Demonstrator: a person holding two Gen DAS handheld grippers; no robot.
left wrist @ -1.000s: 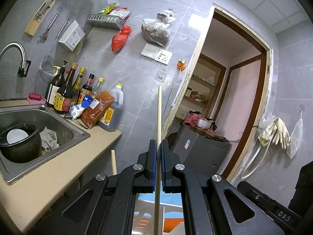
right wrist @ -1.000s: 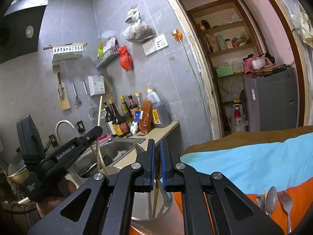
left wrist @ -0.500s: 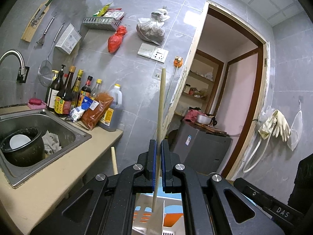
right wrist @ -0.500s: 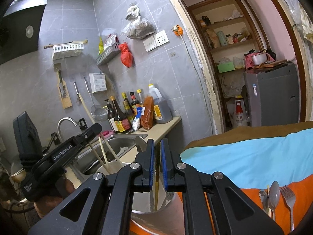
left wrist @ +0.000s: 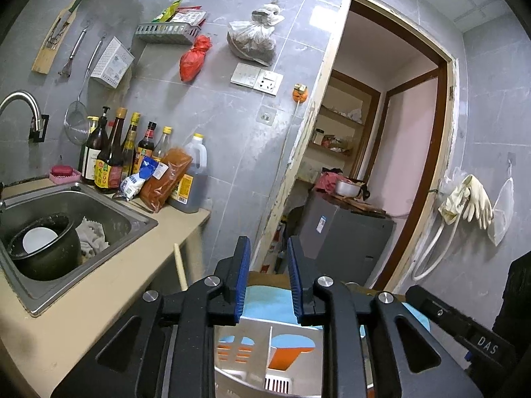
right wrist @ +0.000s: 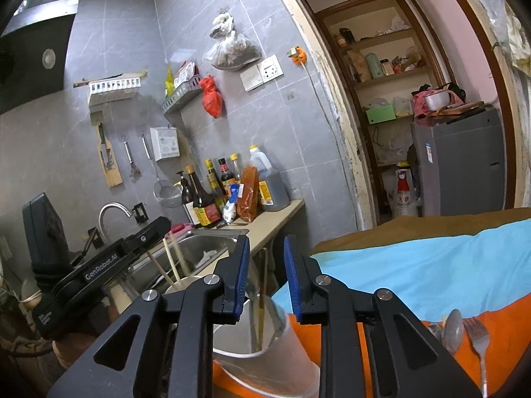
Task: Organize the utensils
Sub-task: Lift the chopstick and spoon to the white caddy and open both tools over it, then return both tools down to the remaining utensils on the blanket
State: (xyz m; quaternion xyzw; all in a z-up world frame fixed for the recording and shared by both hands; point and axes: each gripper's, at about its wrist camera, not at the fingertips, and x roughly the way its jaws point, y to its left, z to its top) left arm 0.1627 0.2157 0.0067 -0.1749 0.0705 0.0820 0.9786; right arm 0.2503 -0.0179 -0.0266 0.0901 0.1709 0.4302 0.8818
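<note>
Both my tongs, left (left wrist: 267,272) and right (right wrist: 264,273), are opening, nothing pinched, above the steel utensil holder (right wrist: 265,358) where chopsticks (right wrist: 262,301) stand; spoon (right wrist: 453,330) and fork (right wrist: 478,335) lie on the orange cloth (right wrist: 504,321).

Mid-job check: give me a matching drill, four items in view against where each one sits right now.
Items:
1. black pot
2. fork
3. red bag
4. chopstick

Places:
A. hanging on the tiled wall
B. standing in the metal cup
C. in the sink
D. lying on the orange cloth

Pairs: 1-C, 2-D, 3-A, 4-B
</note>
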